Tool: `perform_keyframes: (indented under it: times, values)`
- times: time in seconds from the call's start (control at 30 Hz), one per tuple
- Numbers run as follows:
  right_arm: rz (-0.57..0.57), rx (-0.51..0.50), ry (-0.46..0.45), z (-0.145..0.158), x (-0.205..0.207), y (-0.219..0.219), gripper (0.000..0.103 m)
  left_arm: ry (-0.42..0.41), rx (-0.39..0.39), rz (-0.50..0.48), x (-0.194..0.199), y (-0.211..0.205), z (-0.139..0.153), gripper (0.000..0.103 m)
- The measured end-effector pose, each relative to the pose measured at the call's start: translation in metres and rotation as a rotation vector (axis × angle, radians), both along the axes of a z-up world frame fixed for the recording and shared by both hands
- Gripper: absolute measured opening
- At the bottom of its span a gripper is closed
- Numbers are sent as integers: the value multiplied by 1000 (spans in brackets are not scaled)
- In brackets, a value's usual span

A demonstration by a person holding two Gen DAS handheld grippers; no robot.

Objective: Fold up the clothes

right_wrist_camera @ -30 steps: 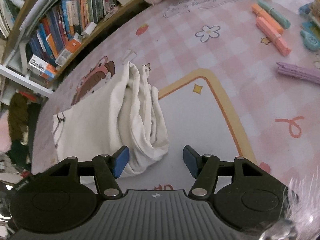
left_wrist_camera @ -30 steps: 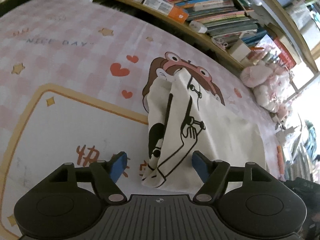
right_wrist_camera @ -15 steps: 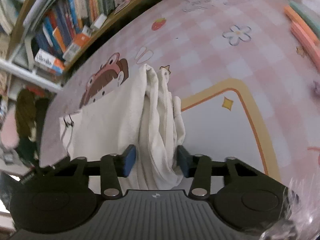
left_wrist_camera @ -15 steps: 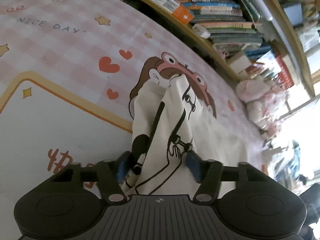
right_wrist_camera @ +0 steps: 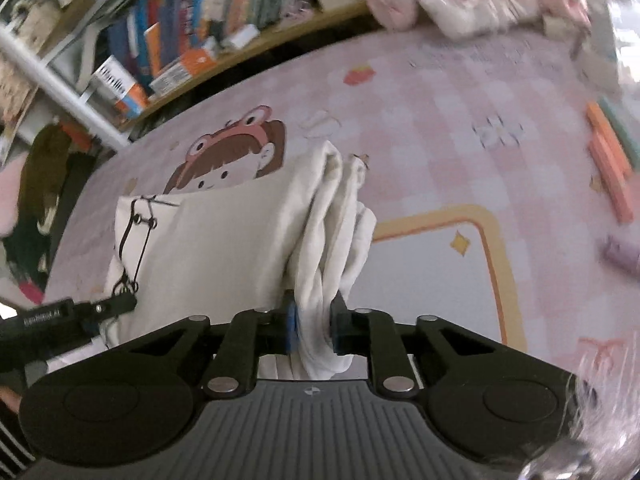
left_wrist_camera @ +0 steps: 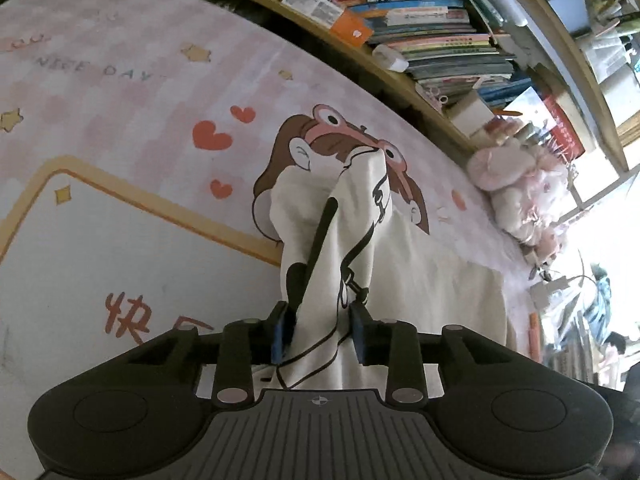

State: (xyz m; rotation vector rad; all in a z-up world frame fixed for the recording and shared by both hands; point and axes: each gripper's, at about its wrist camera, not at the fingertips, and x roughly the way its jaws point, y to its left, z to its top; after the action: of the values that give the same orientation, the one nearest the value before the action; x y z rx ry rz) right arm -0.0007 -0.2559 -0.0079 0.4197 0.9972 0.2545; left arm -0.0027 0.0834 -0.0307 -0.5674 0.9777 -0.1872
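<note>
I've got the cream garment (left_wrist_camera: 420, 280) lying on the pink printed mat (left_wrist_camera: 120, 92) that covers the desk, stretched between my two claws. Open mat on my left claw's outer side, out across the yellow-bordered white panel (left_wrist_camera: 100, 248); the bookshelf (left_wrist_camera: 420, 36) hems in the far edge, with plush toys (left_wrist_camera: 516, 184) at the far corner. On the right claw's outer side the mat runs free as far as the orange pens (right_wrist_camera: 608, 160).

Half a second back both claws were just closing around the cloth; now the left claw (left_wrist_camera: 320, 334) is clenched on the printed end, its blue pads (left_wrist_camera: 277, 334) pressing bunched fabric, and the right claw (right_wrist_camera: 314, 330) is clamped tight on the plain white gathered end. Both ends look raised off the mat compared with a second ago.

The garment's long axis runs claw to claw, each bunched end ridging away from its claw toward the shelf. From the right view, the left claw's tip (right_wrist_camera: 116, 304) shows at the printed corner.
</note>
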Motion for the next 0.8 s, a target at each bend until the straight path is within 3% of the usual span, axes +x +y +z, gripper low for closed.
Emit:
perform_keyframes:
  times: [0.3,0.5,0.8]
  values:
    - [-43,39,69,-11,3,-7,30,42,-7,-2,8,1,-6,49]
    - [-51,49,91,-17,6,-10,36,45,-18,-9,11,3,-8,50]
    - [-100,164,117,-30,14,-20,40,27,-31,-14,14,1,-7,46]
